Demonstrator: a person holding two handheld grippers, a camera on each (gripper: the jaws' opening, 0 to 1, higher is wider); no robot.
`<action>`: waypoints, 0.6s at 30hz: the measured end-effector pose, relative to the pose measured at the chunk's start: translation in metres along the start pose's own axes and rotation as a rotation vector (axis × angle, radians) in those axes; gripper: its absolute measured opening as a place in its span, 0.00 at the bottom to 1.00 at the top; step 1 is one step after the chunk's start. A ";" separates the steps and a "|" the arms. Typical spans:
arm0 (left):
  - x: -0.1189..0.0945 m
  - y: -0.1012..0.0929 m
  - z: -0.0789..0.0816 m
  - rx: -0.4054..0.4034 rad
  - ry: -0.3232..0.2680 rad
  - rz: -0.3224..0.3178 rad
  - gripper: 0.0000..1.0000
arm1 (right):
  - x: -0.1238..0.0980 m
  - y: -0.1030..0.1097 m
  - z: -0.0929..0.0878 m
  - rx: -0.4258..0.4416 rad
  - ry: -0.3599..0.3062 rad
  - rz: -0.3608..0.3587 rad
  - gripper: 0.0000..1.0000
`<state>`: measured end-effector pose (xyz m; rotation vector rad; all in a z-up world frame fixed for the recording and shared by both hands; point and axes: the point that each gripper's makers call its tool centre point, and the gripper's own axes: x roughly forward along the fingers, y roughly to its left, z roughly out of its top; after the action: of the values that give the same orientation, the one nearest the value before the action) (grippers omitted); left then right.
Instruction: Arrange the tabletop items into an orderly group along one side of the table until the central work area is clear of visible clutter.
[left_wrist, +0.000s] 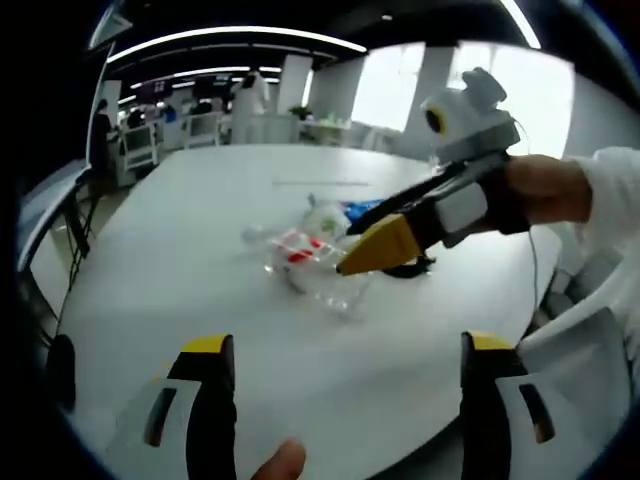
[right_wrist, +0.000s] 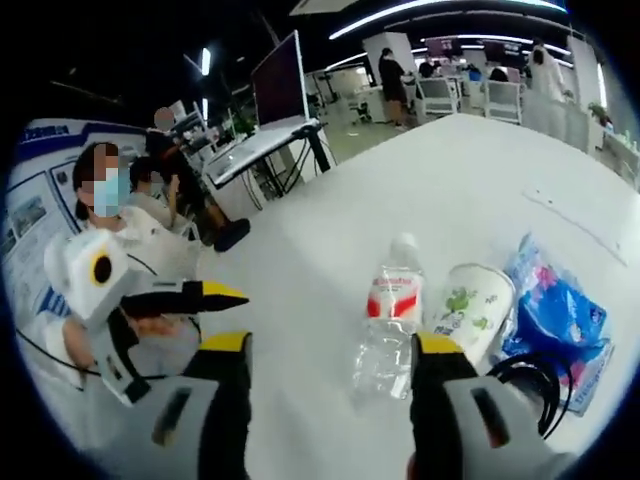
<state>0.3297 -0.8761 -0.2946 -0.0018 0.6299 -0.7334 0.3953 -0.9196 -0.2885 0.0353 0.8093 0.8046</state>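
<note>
The right gripper (right_wrist: 330, 370), jaws spread, nears the bottle (right_wrist: 388, 320); straddle its middle squarely. Left gripper (left_wrist: 340, 370) hangs spread too.

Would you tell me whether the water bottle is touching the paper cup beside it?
Cannot tell. In the right gripper view the water bottle and paper cup lie close together, but the right gripper hides where they would meet.

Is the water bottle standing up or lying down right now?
Lying down: the water bottle rests on its side on the table, cap pointing away from the right gripper, beside the paper cup.
</note>
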 end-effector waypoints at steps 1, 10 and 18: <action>0.000 0.000 0.000 -0.001 0.001 0.000 0.91 | 0.001 0.000 0.000 0.002 0.002 0.000 0.64; -0.001 0.004 -0.001 -0.019 -0.001 0.011 0.91 | 0.021 -0.012 -0.006 0.002 0.068 -0.019 0.65; 0.000 0.004 -0.003 -0.018 0.009 0.014 0.91 | 0.033 -0.025 -0.007 -0.032 0.109 -0.061 0.66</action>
<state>0.3304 -0.8721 -0.2976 -0.0104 0.6447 -0.7142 0.4200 -0.9175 -0.3223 -0.0623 0.8960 0.7669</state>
